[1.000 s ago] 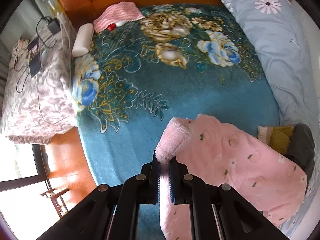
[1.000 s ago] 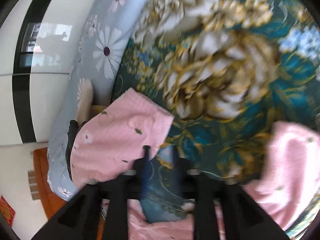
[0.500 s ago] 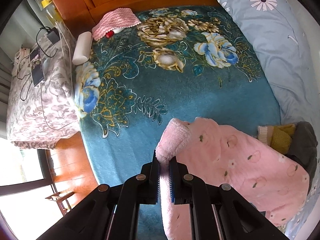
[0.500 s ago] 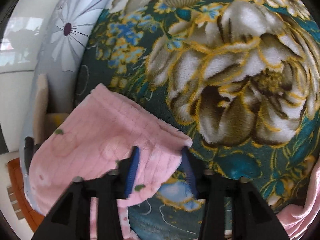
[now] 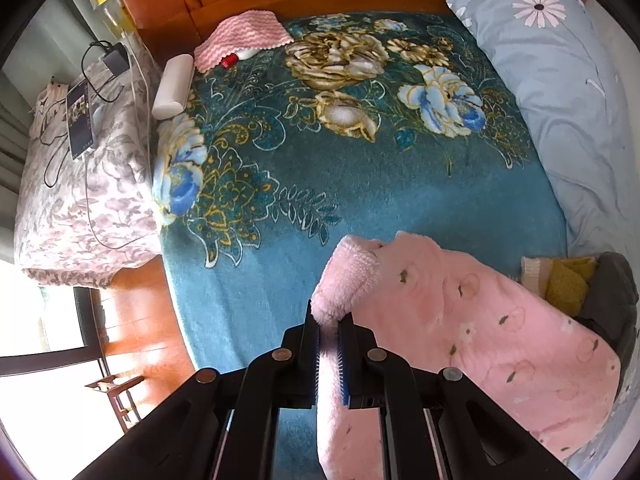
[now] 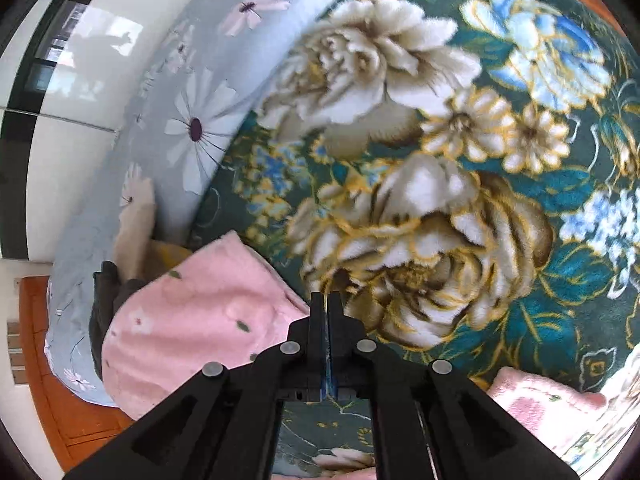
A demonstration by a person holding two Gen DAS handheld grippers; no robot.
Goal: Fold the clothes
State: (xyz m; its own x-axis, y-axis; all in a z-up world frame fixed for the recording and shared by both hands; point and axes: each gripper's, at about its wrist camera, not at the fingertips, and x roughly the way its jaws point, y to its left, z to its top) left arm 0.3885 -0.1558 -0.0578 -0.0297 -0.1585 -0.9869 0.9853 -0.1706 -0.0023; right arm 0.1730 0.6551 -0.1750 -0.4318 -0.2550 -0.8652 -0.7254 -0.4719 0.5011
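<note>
While the left gripper [image 5: 329, 326] pinches a fleecy cuff of the pink garment [image 5: 480, 320] above the bed [image 5: 360, 184], the right gripper [image 6: 327, 312] now has its jaws pressed together at the hem of the same garment [image 6: 192, 312]. Half a second earlier those jaws stood spread on either side of that hem; they have since closed. Whether any cloth is actually caught between them cannot be told from the right wrist view, since the tips show only a thin seam. The garment lies near the bed's lower right corner, draped beside a small heap of yellow and dark clothes [image 5: 572, 284] and just below the pale blue quilt [image 5: 560, 92] along the right edge. The left grip looks unchanged over the past second. With both ends apparently secured, the piece seems ready to be lifted and spread flat on the floral blanket, suggesting the fold itself has barely begun.
</note>
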